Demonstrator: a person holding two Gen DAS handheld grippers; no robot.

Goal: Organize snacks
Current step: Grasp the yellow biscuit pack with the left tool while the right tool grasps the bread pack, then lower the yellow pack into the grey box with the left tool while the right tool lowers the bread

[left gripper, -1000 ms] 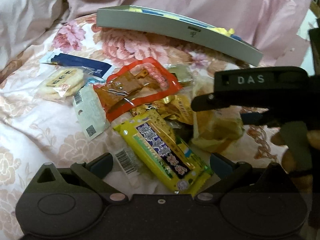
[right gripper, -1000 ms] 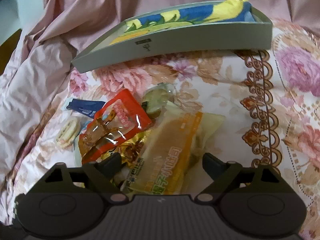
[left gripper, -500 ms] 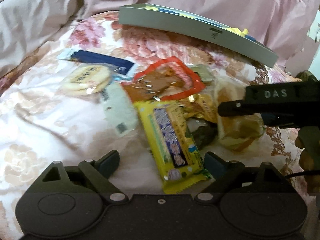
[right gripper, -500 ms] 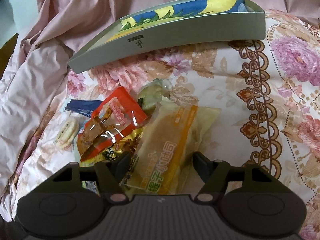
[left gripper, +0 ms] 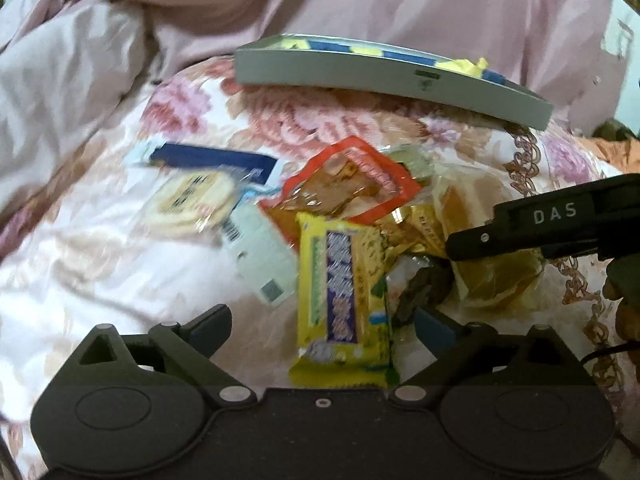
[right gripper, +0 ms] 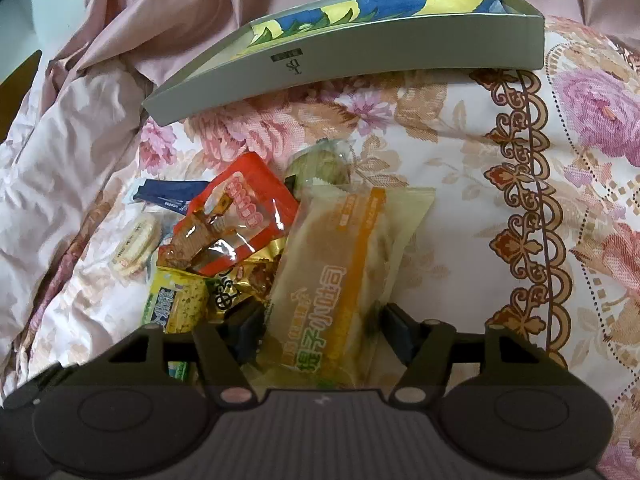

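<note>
Right tongs (right gripper: 322,330) clenched on bread packet (right gripper: 340,276) at near end — ready to lift toward grey tray (right gripper: 360,54) on bed. Left tongs (left gripper: 322,326) spread, just widened, straddling yellow snack bar (left gripper: 344,300) — not gripping.

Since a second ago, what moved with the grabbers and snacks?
The right gripper has just closed in on the bread pack; its pads now touch it. The left gripper stays open around the yellow bar, which now points straight ahead. The tray and other snacks stayed put.
</note>
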